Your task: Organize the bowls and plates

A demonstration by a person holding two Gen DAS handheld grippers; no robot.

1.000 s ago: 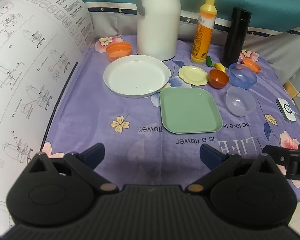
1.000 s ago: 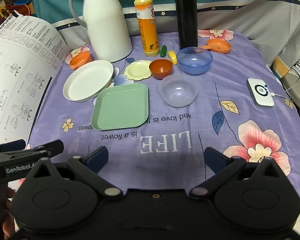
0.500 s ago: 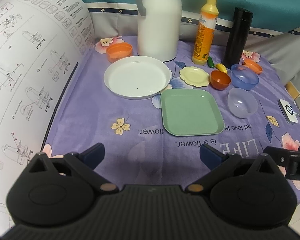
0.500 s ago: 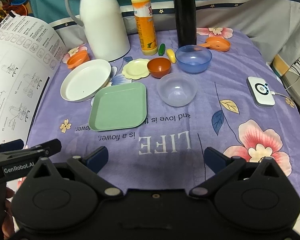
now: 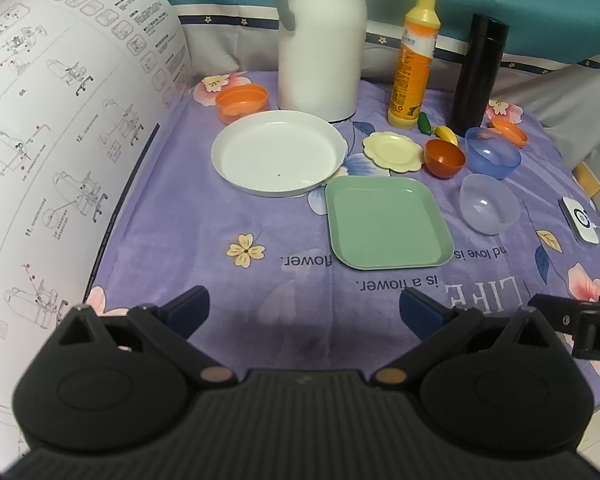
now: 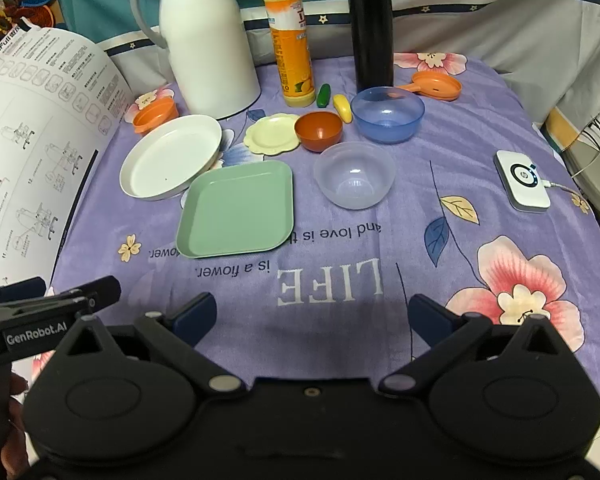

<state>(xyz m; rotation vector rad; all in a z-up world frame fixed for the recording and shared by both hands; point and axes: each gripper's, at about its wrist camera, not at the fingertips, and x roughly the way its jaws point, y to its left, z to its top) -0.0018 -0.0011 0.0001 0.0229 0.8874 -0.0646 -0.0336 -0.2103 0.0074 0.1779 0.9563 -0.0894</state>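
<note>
On the purple flowered cloth lie a round white plate (image 5: 278, 156) (image 6: 172, 158), a square green plate (image 5: 384, 222) (image 6: 238, 208) and a small yellow scalloped plate (image 5: 392, 151) (image 6: 272, 135). Beside them stand a red-brown bowl (image 5: 444, 157) (image 6: 318, 130), a blue bowl (image 5: 492, 152) (image 6: 387, 114) and a clear bowl (image 5: 489, 203) (image 6: 354, 174). My left gripper (image 5: 304, 312) is open and empty over the near cloth, short of the green plate. My right gripper (image 6: 312, 316) is open and empty over the word LIFE.
A white thermos jug (image 6: 208, 36), a yellow detergent bottle (image 6: 290, 36) and a black flask (image 6: 370, 24) stand at the back. An orange cup (image 6: 156, 114) and orange lid (image 6: 436, 85) lie nearby. A curled instruction sheet (image 5: 60, 160) rises at the left. A white charger (image 6: 522, 180) lies at the right.
Both grippers have shifted slightly; the dishes sit a little lower and farther right in the left view, and a little left in the right view. Nothing on the table moved.
</note>
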